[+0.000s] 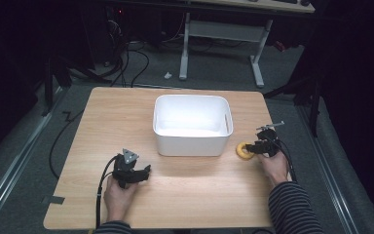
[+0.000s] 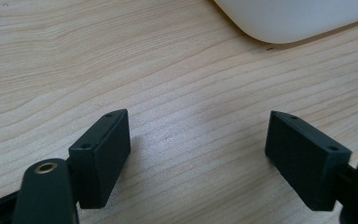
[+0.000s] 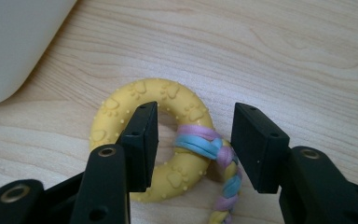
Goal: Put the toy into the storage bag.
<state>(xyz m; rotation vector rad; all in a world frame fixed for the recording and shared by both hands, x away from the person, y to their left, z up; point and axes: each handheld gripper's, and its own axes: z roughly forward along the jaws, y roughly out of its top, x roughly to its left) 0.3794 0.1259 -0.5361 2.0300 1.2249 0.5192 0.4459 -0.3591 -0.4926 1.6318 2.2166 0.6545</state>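
While the left tongs (image 1: 143, 171) rest wide open and empty at lower left, the right tongs (image 3: 193, 140) straddle, seemingly without pinching, the yellow ring toy (image 3: 158, 116) lying on the desk (image 1: 190, 195) right of the white bin (image 1: 193, 141).

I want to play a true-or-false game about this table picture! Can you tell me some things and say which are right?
1. The white plastic tub holds the toy. False: the yellow rubber ring toy with a braided rope lies on the wooden table beside it.
2. The right gripper has the ring's rope-wrapped side between its jaws, not squeezed. True.
3. The left gripper holds a ball. False: its jaws are open over bare wood.
4. The ring has paw prints. True.
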